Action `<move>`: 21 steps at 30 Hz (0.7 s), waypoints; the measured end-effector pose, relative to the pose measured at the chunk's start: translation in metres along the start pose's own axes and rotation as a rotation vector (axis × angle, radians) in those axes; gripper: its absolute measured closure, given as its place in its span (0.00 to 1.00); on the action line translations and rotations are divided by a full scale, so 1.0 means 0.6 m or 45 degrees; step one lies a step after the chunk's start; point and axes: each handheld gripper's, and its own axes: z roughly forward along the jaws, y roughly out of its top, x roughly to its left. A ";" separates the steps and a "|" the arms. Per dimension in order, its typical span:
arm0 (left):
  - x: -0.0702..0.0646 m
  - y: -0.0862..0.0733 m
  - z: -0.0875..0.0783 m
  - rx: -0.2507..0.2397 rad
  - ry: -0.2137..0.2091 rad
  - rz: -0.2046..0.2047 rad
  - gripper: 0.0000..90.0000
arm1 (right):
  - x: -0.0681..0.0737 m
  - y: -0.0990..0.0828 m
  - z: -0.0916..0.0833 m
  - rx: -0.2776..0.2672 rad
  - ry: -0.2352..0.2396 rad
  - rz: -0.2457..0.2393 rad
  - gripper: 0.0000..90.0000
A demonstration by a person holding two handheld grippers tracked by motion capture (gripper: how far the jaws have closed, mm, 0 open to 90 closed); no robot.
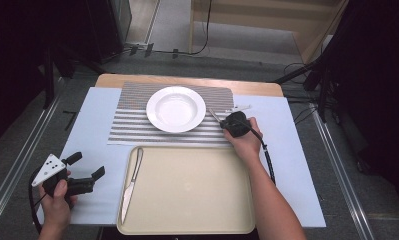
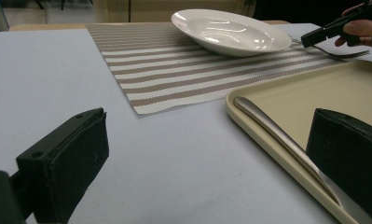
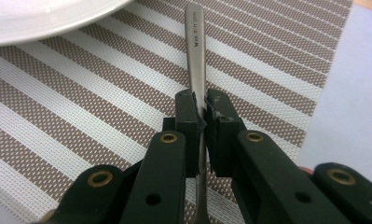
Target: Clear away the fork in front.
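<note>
Clamping the fork, the right hand-held gripper hides its tines; the left gapes.

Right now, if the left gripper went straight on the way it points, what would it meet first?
Probably the tray: its near rim, with the knife along it, lies just ahead of the open left gripper. Depth is uncertain.

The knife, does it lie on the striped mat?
No, the knife lies inside the tray, along its left edge.
</note>
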 end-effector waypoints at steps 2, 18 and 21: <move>0.000 0.000 0.000 0.000 0.000 0.001 0.00 | -0.003 -0.001 -0.005 -0.016 -0.001 0.001 0.95; -0.008 0.008 -0.001 -0.004 0.033 0.029 0.00 | -0.005 -0.004 -0.058 -0.173 0.024 0.013 0.95; -0.013 0.013 0.000 -0.006 0.030 0.035 0.00 | -0.002 -0.009 -0.068 -0.200 0.036 0.020 0.95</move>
